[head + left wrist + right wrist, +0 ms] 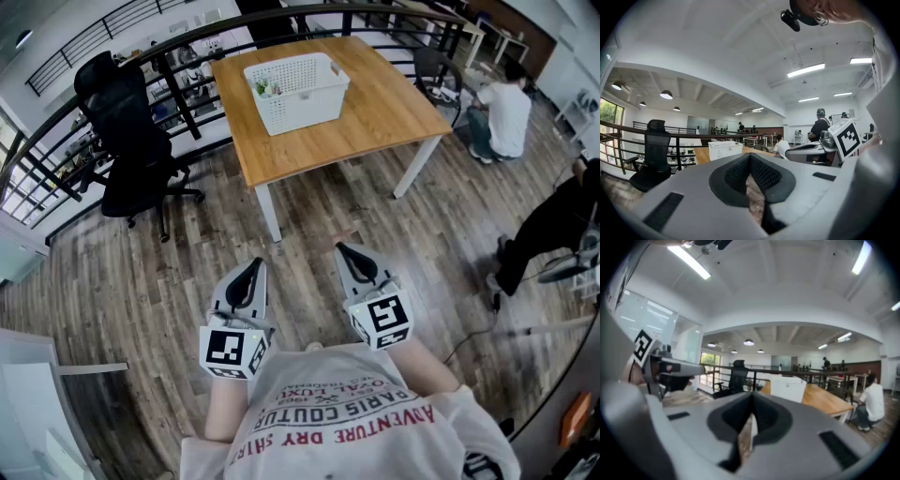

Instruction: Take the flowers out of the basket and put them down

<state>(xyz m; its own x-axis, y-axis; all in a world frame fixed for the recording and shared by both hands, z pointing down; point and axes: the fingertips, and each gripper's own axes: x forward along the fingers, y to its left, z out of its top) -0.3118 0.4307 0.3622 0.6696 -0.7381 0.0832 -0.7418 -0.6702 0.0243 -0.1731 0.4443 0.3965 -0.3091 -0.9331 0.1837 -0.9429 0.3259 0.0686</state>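
A white perforated basket [298, 91] stands on a wooden table [380, 114] far ahead of me. Some green and pale flowers [264, 89] show inside its left end. Both grippers hang close to my chest over the wood floor, well short of the table. My left gripper [254, 265] is shut and holds nothing. My right gripper [343, 249] is shut and also holds nothing. The basket [725, 150] is small and distant in the left gripper view. In the right gripper view the basket [788, 388] lies beyond the shut tips.
A black office chair [128, 141] stands left of the table by a dark railing [56, 117]. One person crouches beyond the table's right side [502, 111]. Another person in black [553, 225] is at the right edge. Plank floor lies between me and the table.
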